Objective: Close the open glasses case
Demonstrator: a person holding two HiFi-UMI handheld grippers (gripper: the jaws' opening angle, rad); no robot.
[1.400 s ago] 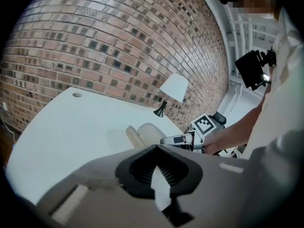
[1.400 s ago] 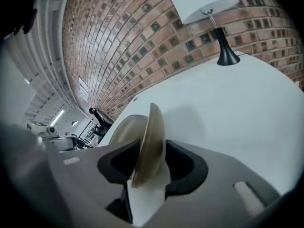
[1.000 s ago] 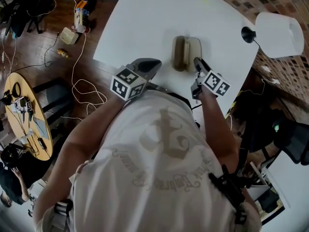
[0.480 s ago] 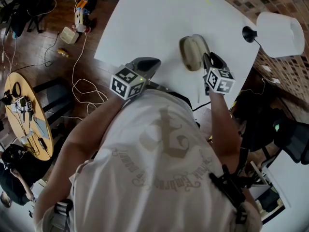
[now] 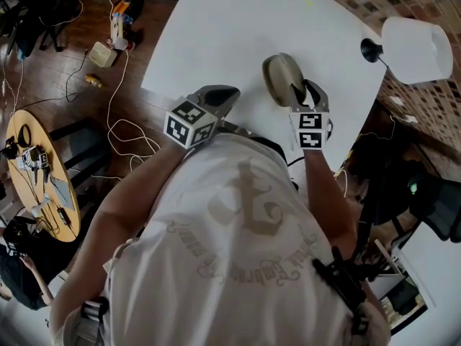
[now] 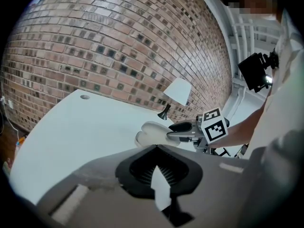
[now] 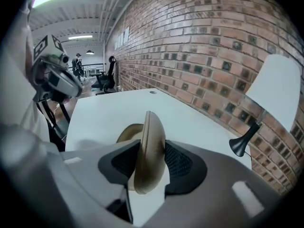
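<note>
Tan case lid tilted, well inside tbl edge.

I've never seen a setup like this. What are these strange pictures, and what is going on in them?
There is no robot here: a person holds a two-jaw gripper in each hand. One picture looks down from a camera on the person's head. The other two come from cameras riding on the grippers. On the white table are a tan oval glasses case and a white-shaded lamp. The right gripper has the case's upright lid between its pads, and its jaws have just been opening slightly. The left gripper hangs empty, jaws together.
</note>
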